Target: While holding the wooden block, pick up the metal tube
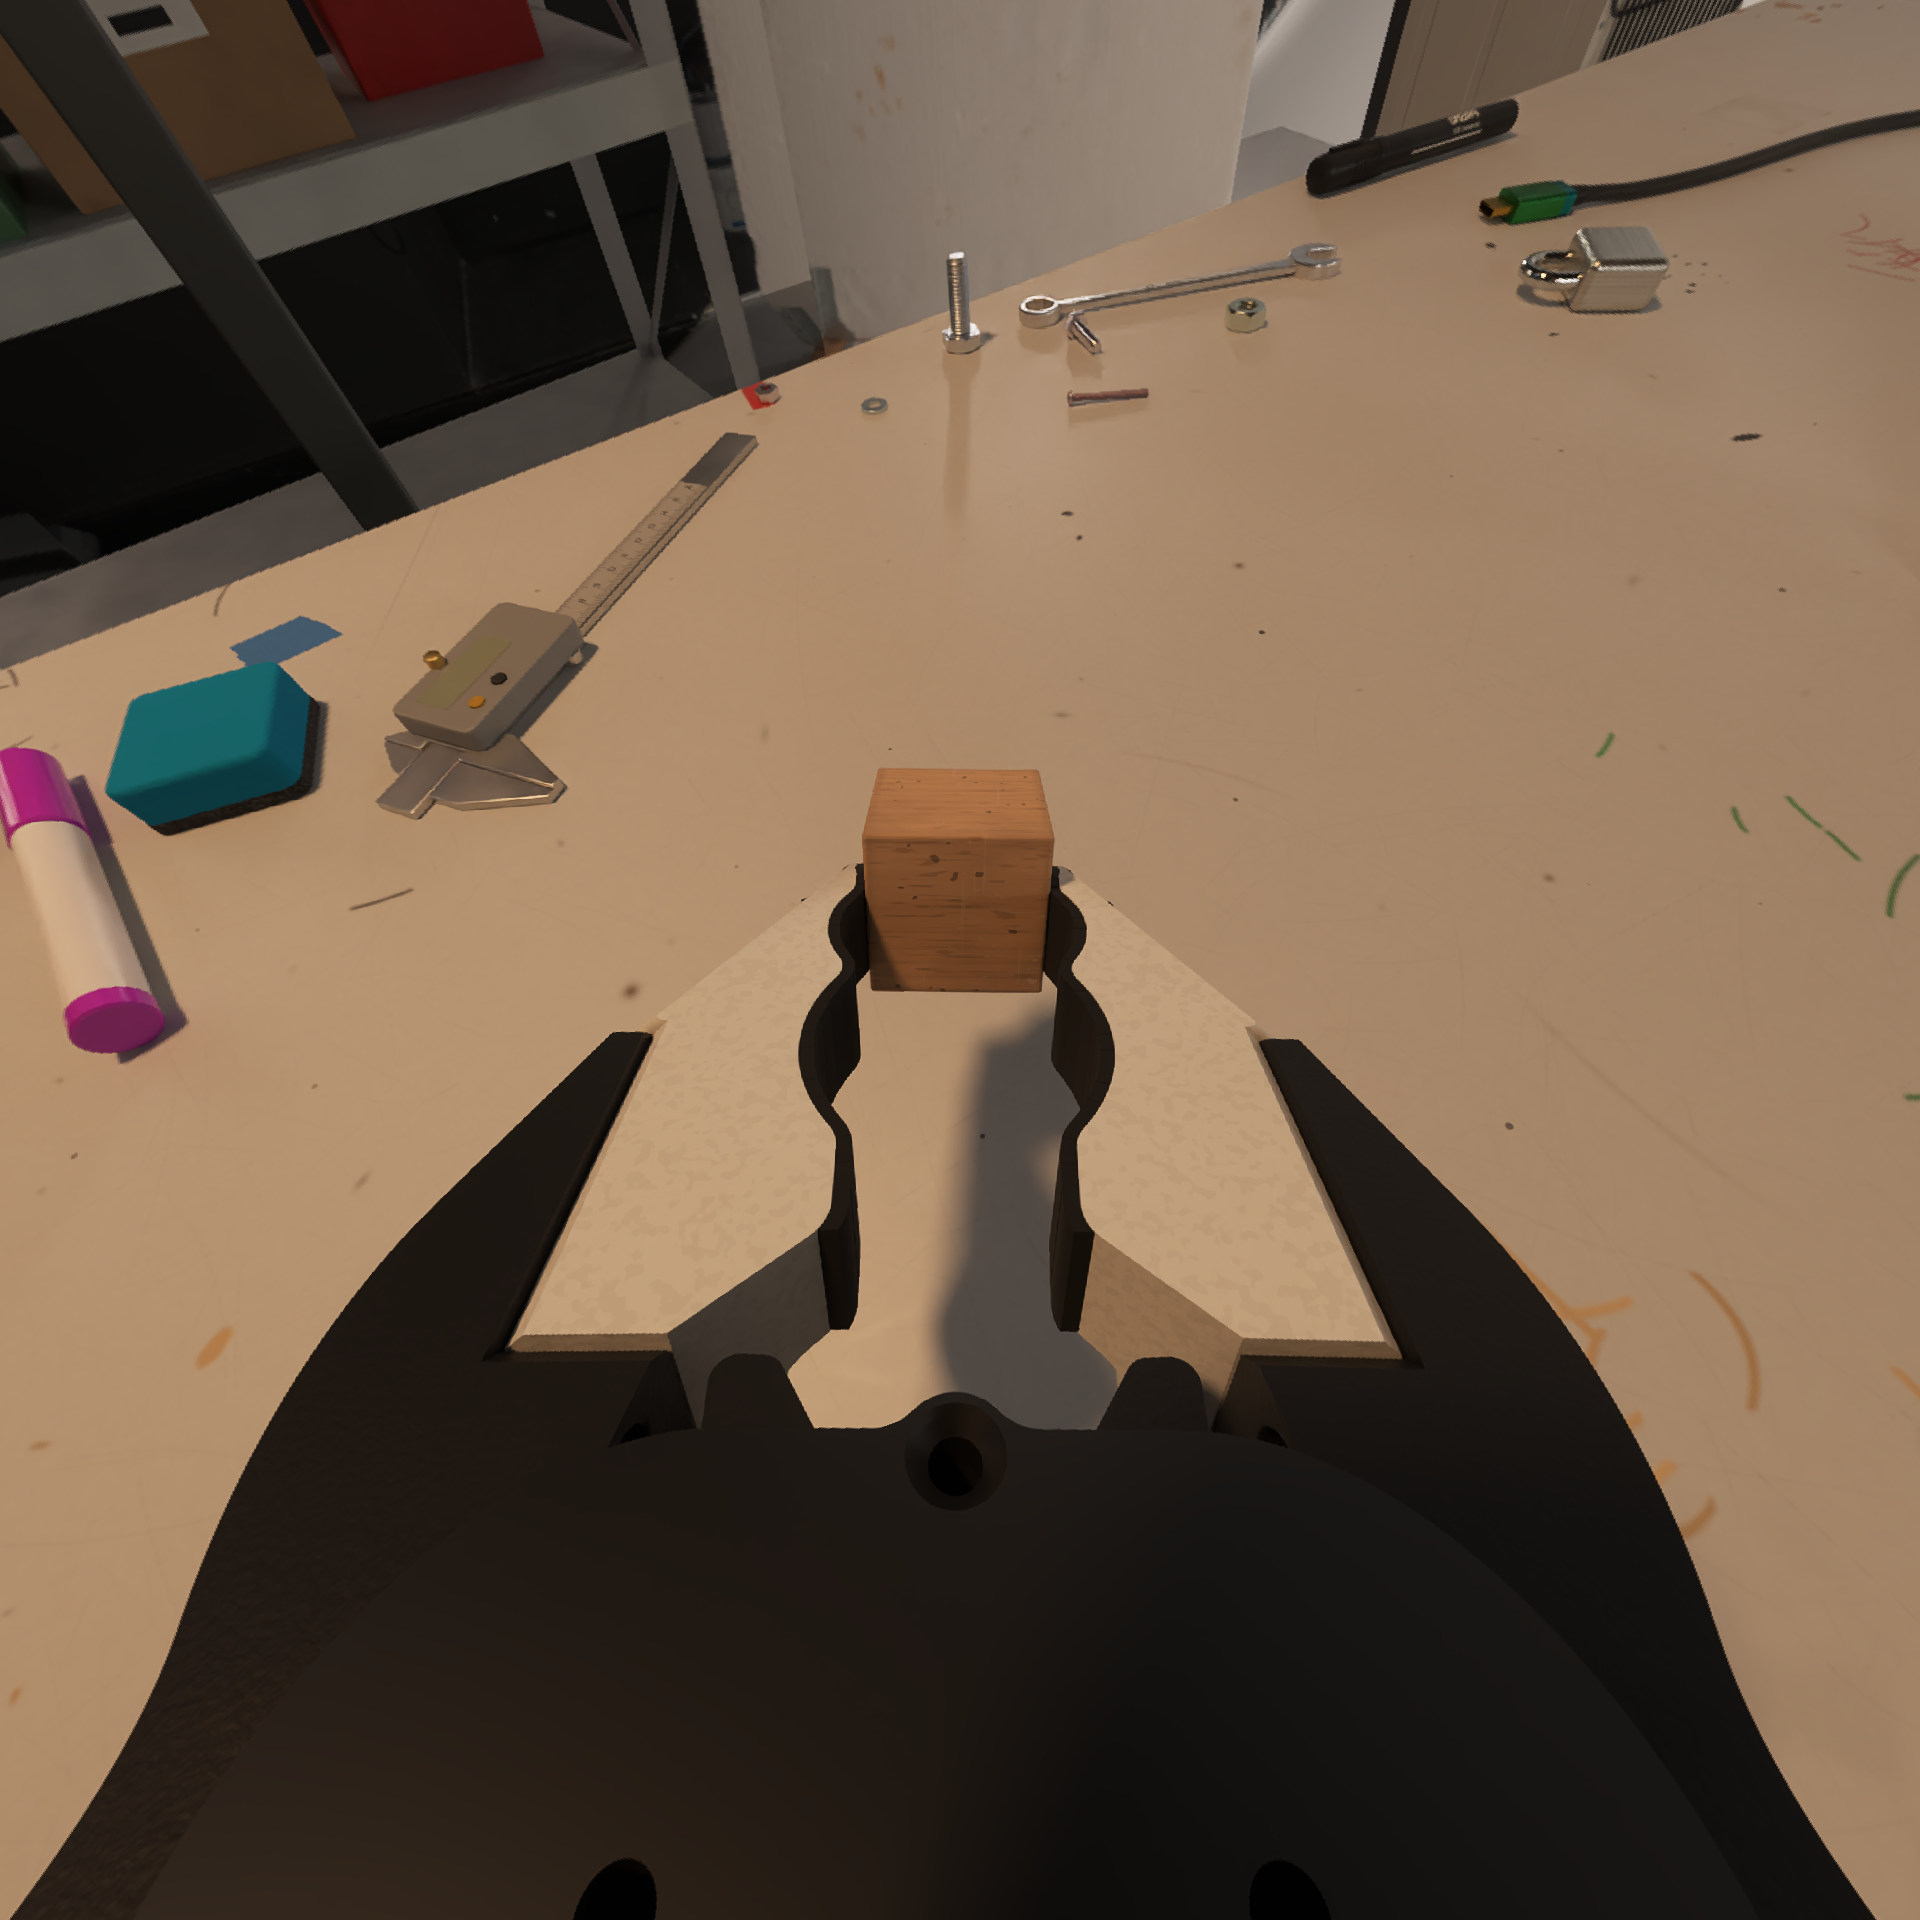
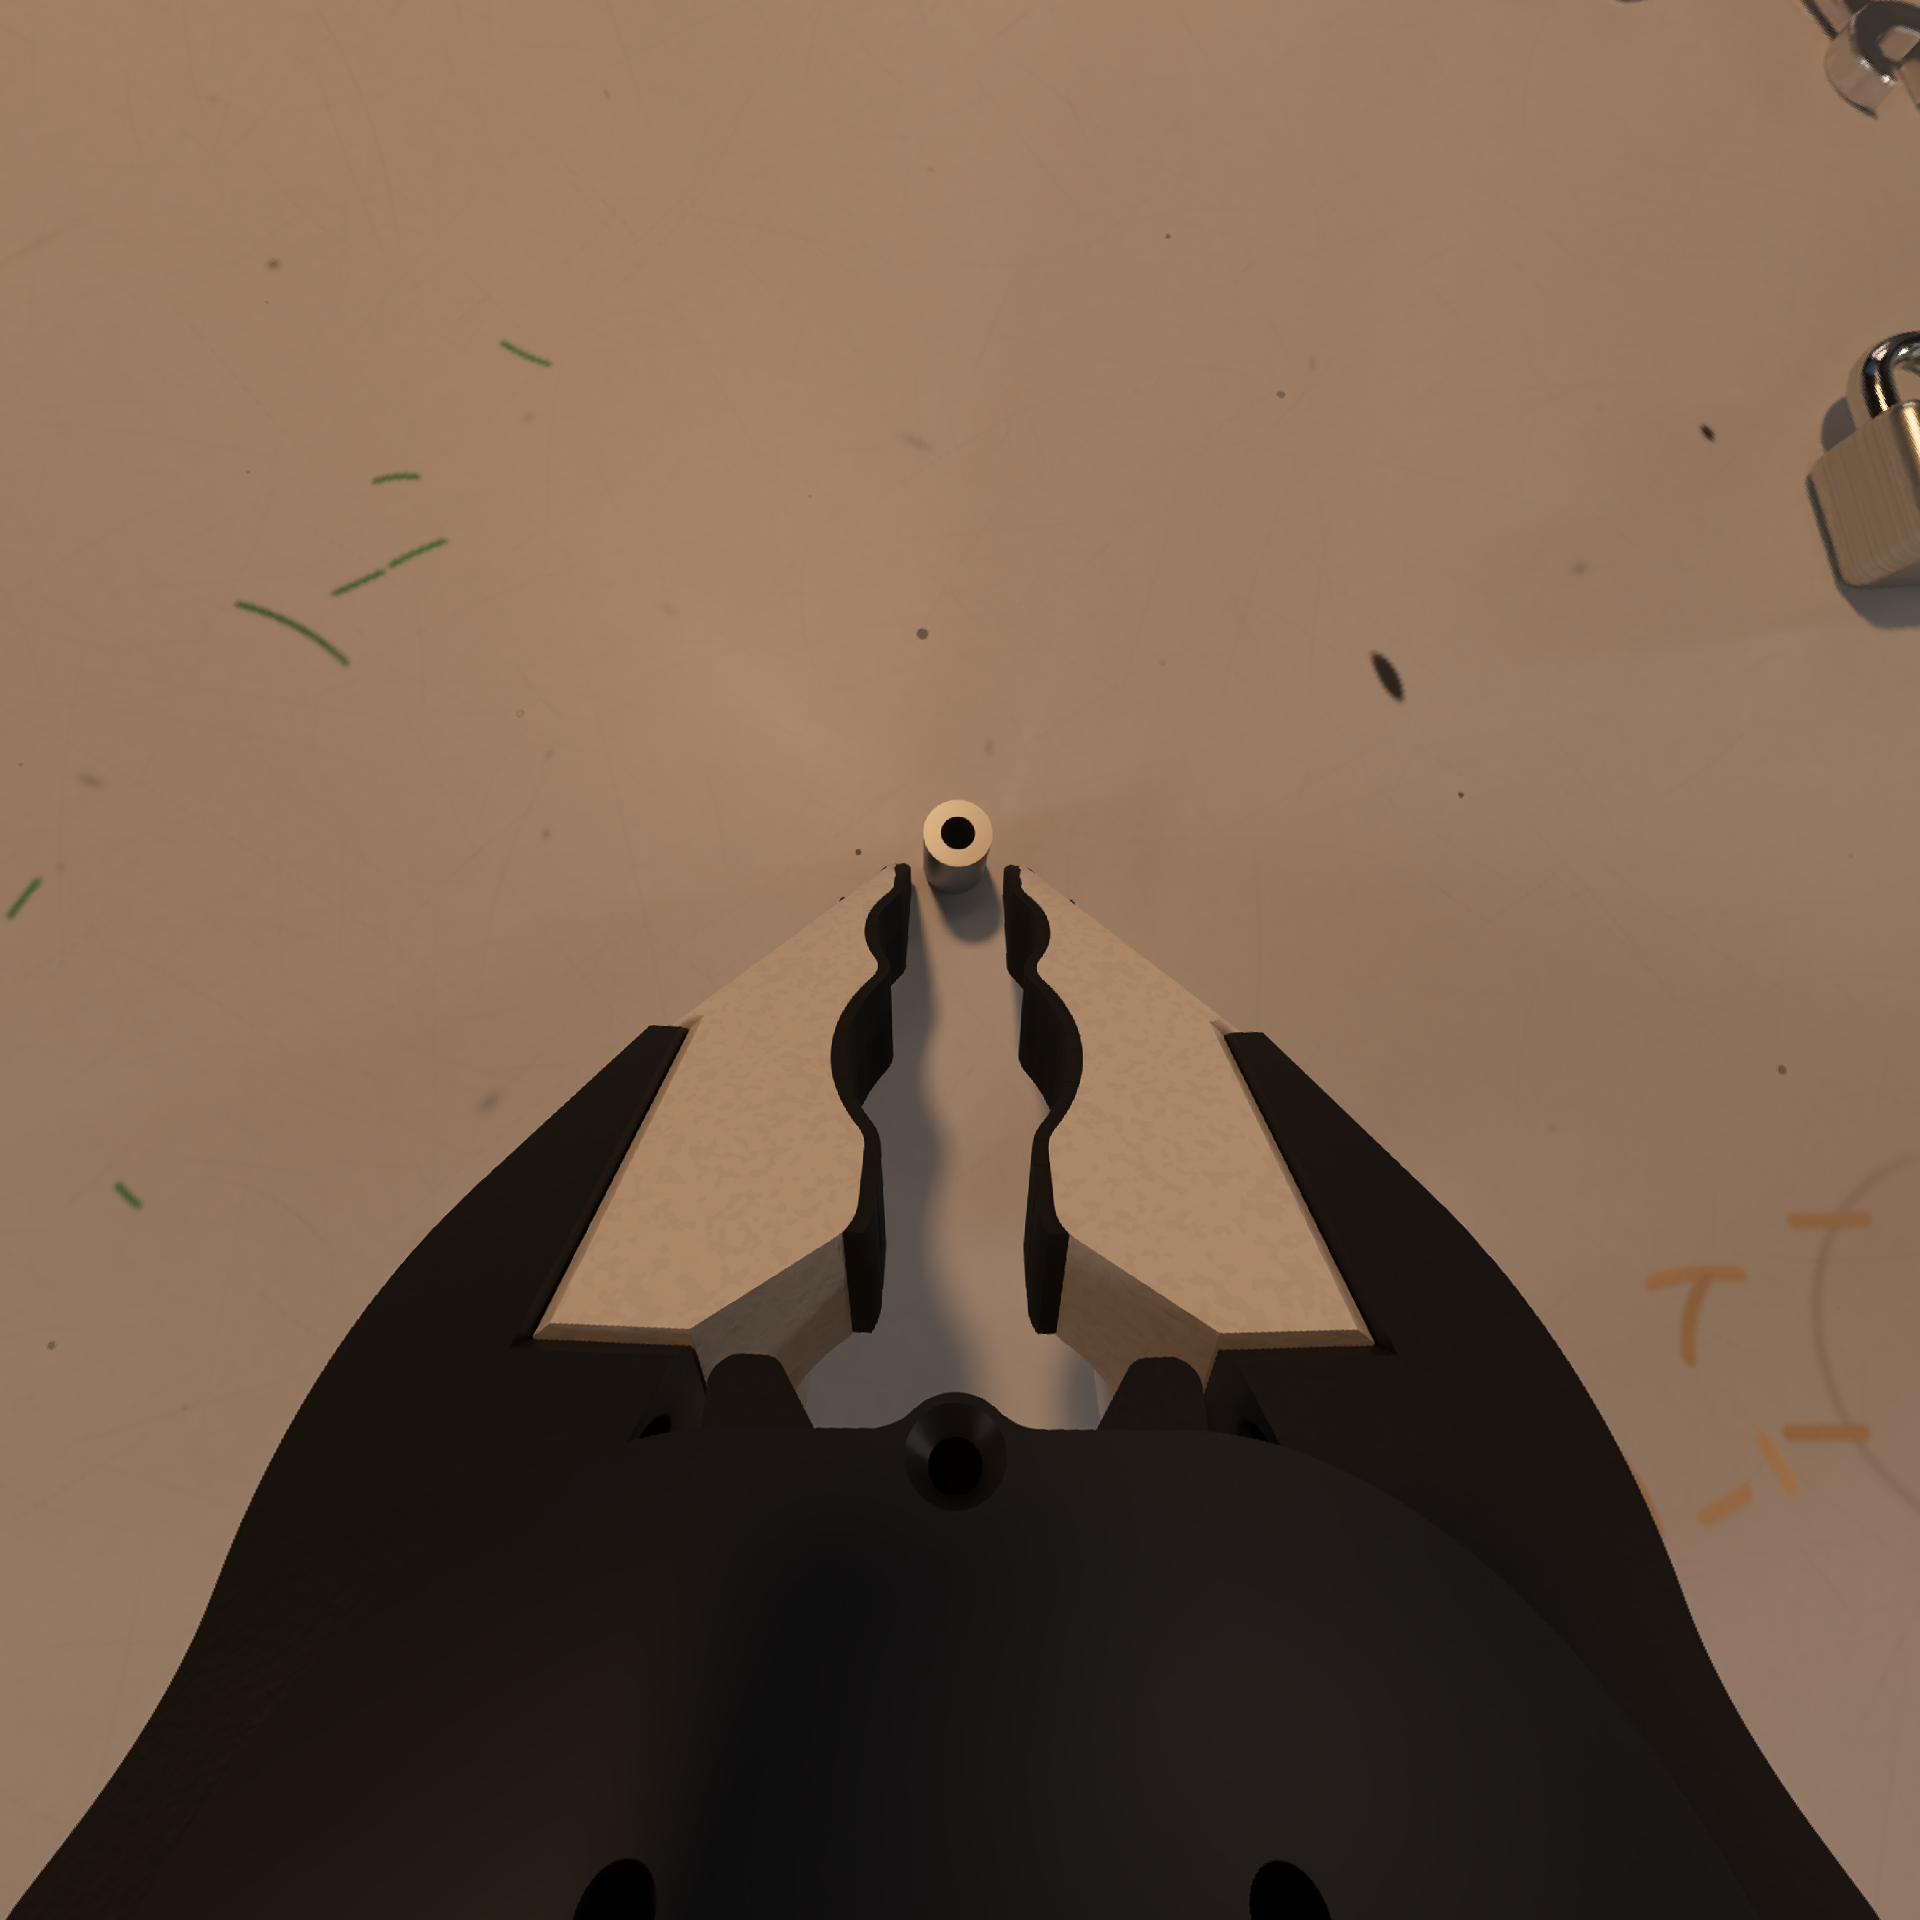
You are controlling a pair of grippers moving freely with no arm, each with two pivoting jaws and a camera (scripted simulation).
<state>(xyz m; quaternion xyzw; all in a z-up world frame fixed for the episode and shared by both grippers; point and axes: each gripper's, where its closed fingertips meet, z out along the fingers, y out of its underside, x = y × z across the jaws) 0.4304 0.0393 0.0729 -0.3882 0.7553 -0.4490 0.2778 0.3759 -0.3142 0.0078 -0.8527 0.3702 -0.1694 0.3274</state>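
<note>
One scuffed tan table [image 1: 1351, 644], flat and marked with green and orange strokes, is seen bearing the rest. Two black grippers with pale speckled finger plates are shown: the left gripper [image 1: 957, 883] is closed on one wooden block [image 1: 956, 883], a grainy brown cube pinched at its sides near the fingertips and lifted above its shadow; the right gripper [image 2: 957, 883] is held narrowly open with nothing clasped, its tips set either side of one metal tube [image 2: 957, 847], a short hollow cylinder standing upright on the table, with gaps visible. One grey caliper [image 1: 499, 686], one chrome wrench [image 1: 1174, 286], two markers, magenta-capped [image 1: 78, 894] and black [image 1: 1413, 145], one teal eraser [image 1: 213, 743], one brass-toned padlock [image 1: 1605, 270], one upright bolt [image 1: 957, 301] and one hex nut [image 1: 1245, 314] are scattered farther off.
</note>
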